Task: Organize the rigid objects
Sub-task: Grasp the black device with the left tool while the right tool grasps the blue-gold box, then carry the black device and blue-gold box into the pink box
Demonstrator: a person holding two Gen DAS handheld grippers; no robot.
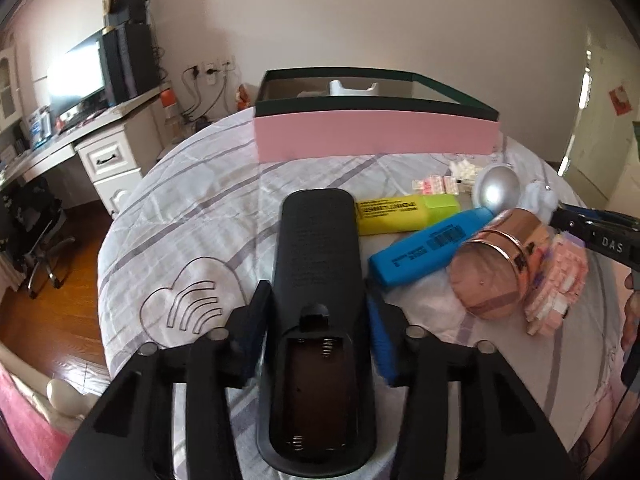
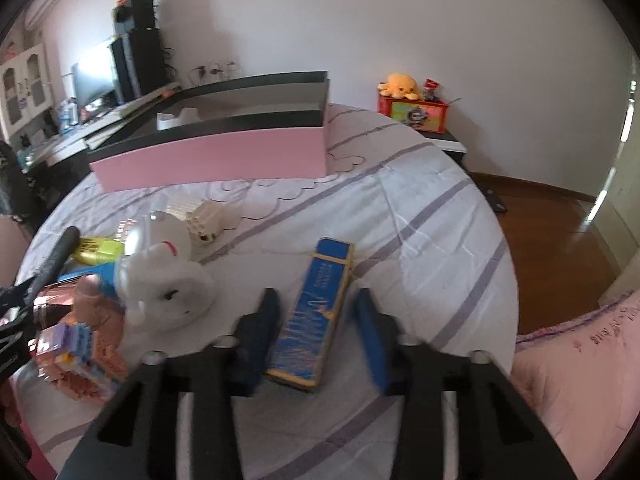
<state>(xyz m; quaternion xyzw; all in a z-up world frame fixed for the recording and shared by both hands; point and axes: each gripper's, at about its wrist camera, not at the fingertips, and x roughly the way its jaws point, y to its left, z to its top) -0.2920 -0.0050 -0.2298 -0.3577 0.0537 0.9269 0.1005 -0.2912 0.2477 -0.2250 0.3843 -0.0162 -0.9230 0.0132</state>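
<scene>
- Nearest my lens, the left gripper (image 1: 317, 296) is clamped on the black remote (image 1: 316, 240). The blue pads press on both long sides just above the open battery bay. The remote is hard matte plastic, slab-shaped and back up, with its springs showing.
- The pink-walled box (image 1: 376, 136) with its dark rim sits at twelve o'clock, well beyond the remote's tip. It is stiff card with straight sides and an open top. I take it as the drop point, so I would lift the remote clear of the bedspread (image 1: 200, 208), carry it level over the rim, and only then let go.
- The bedspread is soft, wrinkled and striped, and things can tip or sink on it, so I would not drag anything.
- The white plush toy (image 2: 168, 280), at ten o'clock in the right view, is soft. I judge it no part of this job.
- The right gripper (image 2: 317, 298) straddles the blue flat case (image 2: 320, 280). The jaws are narrow, but a gap shows beside the right pad, so I read it as not yet gripped. The case is rigid, scuffed and thin-edged; I would centre the pads on its long sides before squeezing.
- The copper jar (image 1: 492, 264) lies on its side at three o'clock. It is glossy and round, so it is likely to roll.
- The blue highlighter (image 1: 424, 248) and the yellow highlighter (image 1: 400, 212) lie at two o'clock. Both are smooth, chunky plastic.
</scene>
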